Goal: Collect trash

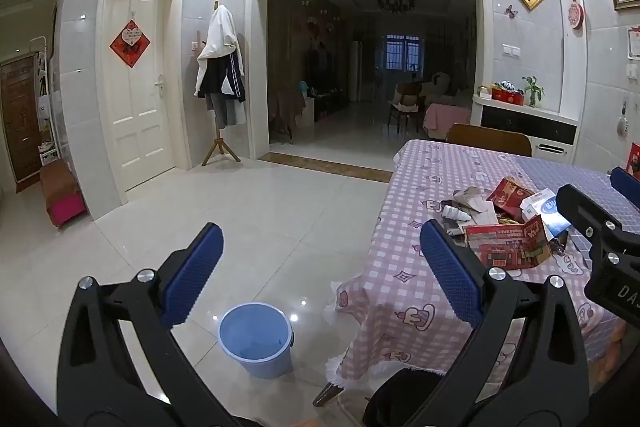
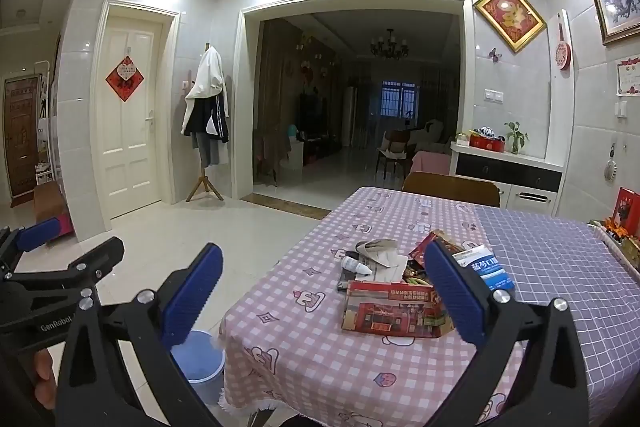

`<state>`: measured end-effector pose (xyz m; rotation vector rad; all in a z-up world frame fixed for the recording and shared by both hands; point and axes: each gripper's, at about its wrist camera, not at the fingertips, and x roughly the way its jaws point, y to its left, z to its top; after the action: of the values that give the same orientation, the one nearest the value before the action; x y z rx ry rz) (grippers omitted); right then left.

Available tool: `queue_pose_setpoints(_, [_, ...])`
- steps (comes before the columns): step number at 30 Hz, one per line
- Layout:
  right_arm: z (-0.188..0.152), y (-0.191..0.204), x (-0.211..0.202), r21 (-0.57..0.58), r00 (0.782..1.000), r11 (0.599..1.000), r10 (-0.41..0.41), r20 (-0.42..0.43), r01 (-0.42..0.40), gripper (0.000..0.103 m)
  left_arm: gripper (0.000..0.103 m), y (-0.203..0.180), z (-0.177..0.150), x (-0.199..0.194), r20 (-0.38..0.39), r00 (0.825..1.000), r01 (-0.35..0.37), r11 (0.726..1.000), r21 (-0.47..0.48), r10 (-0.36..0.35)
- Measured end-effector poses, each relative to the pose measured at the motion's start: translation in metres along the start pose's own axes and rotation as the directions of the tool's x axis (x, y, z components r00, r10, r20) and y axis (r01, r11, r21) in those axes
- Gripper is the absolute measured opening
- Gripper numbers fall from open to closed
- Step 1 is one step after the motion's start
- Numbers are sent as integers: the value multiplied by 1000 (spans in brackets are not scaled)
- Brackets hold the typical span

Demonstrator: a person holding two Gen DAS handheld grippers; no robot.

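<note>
A pile of trash lies on the checked tablecloth: a flat red carton [image 2: 394,309] [image 1: 508,247], a blue and white box [image 2: 490,269] [image 1: 546,209], a small white bottle [image 2: 356,264] [image 1: 456,213], crumpled paper [image 2: 378,249] and a red wrapper [image 1: 510,193]. A light blue bucket [image 1: 256,339] [image 2: 200,355] stands on the floor by the table's corner. My left gripper [image 1: 320,275] is open and empty above the floor and bucket. My right gripper [image 2: 320,303] is open and empty over the table's near edge, short of the trash.
The table [image 2: 300,347] has a pink cloth and a purple cloth [image 2: 560,259]. A wooden chair [image 2: 450,189] stands at its far side. Red items [image 2: 626,215] sit at the table's right edge. A coat stand [image 1: 220,83] and white door [image 1: 136,87] are beyond the tiled floor.
</note>
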<state>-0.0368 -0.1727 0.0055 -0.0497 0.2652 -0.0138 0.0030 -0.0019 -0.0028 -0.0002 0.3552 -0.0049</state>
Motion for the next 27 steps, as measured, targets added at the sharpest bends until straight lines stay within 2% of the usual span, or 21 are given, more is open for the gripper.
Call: queue_pose_setpoints(27, [-5, 1, 5, -5, 1000, 1000, 8, -15, -8, 99, 97, -1, -5, 2, -7, 1000, 0, 1000, 0, 0])
